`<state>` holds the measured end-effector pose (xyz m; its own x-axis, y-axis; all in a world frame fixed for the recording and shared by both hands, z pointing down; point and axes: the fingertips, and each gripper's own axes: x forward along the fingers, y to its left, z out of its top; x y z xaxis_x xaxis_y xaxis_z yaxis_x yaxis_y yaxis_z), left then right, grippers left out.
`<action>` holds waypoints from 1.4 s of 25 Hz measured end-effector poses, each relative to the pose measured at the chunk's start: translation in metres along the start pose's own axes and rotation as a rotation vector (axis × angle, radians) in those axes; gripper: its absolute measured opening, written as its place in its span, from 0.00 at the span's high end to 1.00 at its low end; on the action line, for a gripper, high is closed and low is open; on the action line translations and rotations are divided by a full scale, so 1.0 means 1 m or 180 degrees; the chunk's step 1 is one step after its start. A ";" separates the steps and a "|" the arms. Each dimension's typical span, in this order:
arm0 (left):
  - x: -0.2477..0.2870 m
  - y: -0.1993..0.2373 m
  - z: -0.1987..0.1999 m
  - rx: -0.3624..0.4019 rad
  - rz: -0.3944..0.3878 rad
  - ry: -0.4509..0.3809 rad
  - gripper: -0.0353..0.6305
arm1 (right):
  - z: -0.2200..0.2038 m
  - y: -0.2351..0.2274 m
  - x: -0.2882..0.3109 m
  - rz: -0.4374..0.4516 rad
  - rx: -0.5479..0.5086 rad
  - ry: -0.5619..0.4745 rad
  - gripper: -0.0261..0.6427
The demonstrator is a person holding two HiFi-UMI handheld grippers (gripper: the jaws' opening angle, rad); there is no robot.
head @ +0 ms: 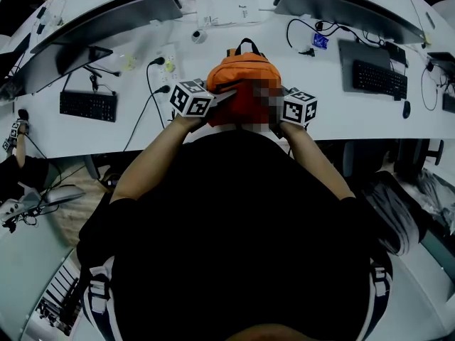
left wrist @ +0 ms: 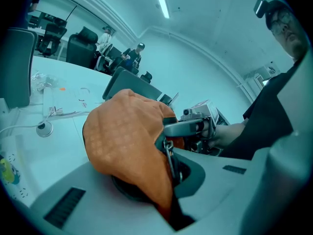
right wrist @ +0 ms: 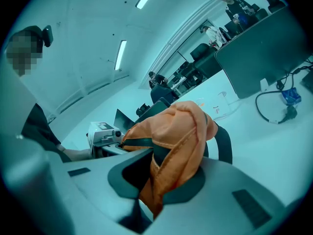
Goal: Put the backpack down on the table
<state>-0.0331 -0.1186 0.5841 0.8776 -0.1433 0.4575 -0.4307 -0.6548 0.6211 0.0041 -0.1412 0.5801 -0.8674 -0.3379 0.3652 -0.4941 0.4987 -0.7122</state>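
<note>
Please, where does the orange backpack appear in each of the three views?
Head view: backpack, upper centre.
Left gripper view: backpack, centre, filling the foreground.
Right gripper view: backpack, centre, just below the middle.
Shared landmark: the clear plastic sleeve lying behind it.

Backpack underside behind black torso

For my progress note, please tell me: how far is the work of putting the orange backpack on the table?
Done: the orange backpack is over the white table. In hand: the left gripper and the right gripper are each shut on its fabric, one per side. Still to do: setting it fully down (no view shows whether its base touches yet) and opening both grippers.
</note>
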 end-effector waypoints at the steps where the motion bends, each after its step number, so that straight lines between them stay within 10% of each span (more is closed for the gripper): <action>1: 0.000 0.002 0.000 -0.0027 -0.0007 -0.0002 0.89 | 0.000 -0.001 0.001 0.0002 0.0006 0.0009 0.87; 35: 0.021 0.056 -0.015 -0.0364 0.0061 0.0088 0.89 | -0.008 -0.047 0.034 0.0023 0.0149 0.0305 0.87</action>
<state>-0.0418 -0.1475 0.6386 0.8635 -0.1335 0.4864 -0.4700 -0.5630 0.6798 -0.0025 -0.1697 0.6310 -0.8736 -0.2556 0.4141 -0.4866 0.4622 -0.7413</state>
